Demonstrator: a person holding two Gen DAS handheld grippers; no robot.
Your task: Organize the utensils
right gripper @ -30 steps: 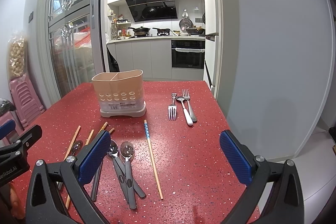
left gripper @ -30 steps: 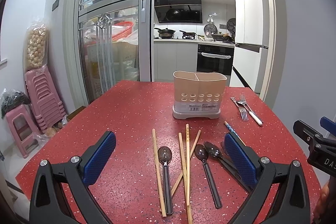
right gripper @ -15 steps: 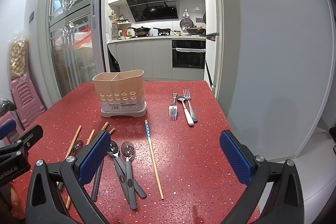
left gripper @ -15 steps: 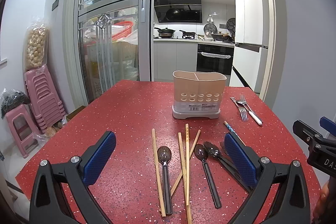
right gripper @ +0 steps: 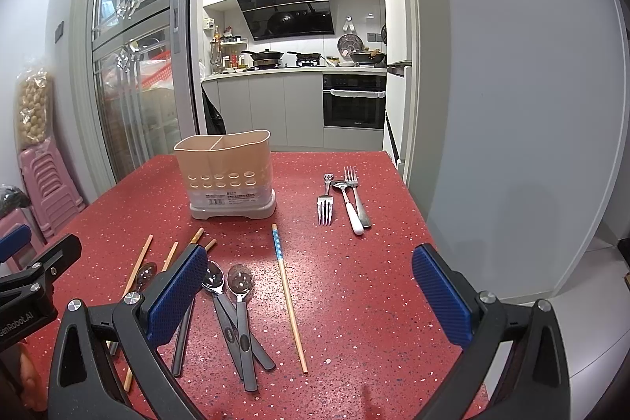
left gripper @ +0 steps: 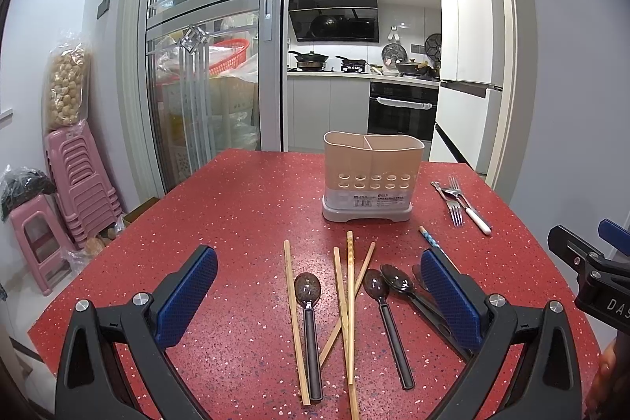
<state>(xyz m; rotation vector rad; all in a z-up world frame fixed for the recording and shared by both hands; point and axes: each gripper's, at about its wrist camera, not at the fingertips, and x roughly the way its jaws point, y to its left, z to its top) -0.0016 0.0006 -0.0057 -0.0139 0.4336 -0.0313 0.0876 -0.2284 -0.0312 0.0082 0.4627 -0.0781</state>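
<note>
A beige two-compartment utensil holder stands empty on the red table. Several wooden chopsticks and dark-handled spoons lie in front of it. One chopstick with a blue patterned end lies apart to the right. Two forks and a white-handled spoon rest at the far right. My left gripper hovers open above the chopsticks and spoons, holding nothing. Over the table's right front, my right gripper is open and holds nothing.
The table's right edge drops to a grey wall. Stacked pink stools and bags stand on the floor at left. Behind the table a glass sliding door opens onto a kitchen with an oven.
Both views have shifted very slightly, with the table objects sitting a touch higher in frame. Nothing was grasped or moved.
</note>
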